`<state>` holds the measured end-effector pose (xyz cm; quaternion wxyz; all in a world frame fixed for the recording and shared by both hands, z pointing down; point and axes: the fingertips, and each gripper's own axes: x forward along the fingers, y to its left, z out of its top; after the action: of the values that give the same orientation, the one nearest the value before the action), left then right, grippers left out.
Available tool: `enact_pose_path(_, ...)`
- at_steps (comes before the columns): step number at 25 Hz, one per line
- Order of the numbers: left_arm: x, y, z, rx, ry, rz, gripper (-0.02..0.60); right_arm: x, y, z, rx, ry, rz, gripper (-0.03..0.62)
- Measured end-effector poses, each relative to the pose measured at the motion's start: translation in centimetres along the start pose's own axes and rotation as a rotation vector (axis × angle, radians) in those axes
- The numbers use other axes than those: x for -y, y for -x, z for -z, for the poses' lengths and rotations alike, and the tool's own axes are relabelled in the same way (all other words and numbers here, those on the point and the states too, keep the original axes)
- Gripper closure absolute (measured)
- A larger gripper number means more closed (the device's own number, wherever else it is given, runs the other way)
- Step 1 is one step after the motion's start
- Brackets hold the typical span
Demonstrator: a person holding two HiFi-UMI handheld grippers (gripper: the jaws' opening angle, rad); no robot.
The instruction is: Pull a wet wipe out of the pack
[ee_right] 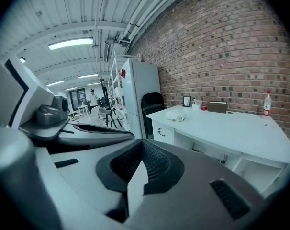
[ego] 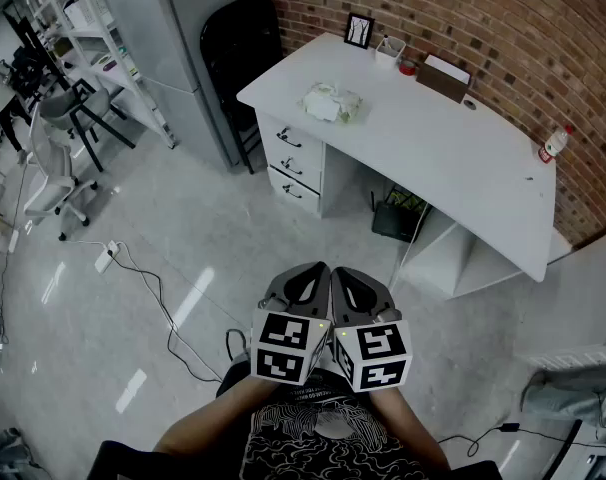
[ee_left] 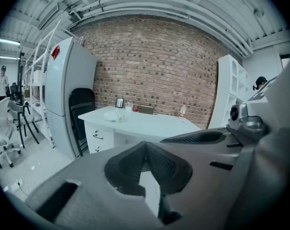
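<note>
The wet wipe pack [ego: 332,102] is a pale, crumpled packet lying near the left end of the white desk [ego: 453,158], far from me. It shows small in the left gripper view [ee_left: 117,115] and in the right gripper view [ee_right: 175,115]. My left gripper [ego: 316,271] and right gripper [ego: 341,274] are held side by side close to my body, over the floor, well short of the desk. Both are shut, tips meeting, with nothing between them [ee_left: 146,145] [ee_right: 142,145].
On the desk stand a picture frame [ego: 359,30], a brown box [ego: 443,76] and a bottle [ego: 555,143]; its drawers [ego: 288,163] face me. A black chair [ego: 238,43] and grey cabinet [ego: 183,28] stand left of it. Cables [ego: 143,278] cross the floor; an office chair [ego: 53,158] stands far left.
</note>
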<state>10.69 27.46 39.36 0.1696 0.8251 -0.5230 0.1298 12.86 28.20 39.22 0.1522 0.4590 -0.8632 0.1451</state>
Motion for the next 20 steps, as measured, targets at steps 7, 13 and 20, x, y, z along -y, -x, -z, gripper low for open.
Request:
enact_pose_path(7,0.2,0.3,-0.2,-0.001,-0.003,-0.009,0.569,0.1,0.5,-0.2,0.003,0.005,0.009,0.577)
enact_pose_path(13,-0.2,0.2,-0.3,0.000,0.003,-0.019,0.569,0.3,0.4,0.0,0.008,0.005,0.021,0.577)
enact_pose_path(20,-1.3,-1.0,-0.4,0.000,0.009,-0.020,0.569,0.8,-0.9,-0.1,0.005,0.009,0.027,0.577)
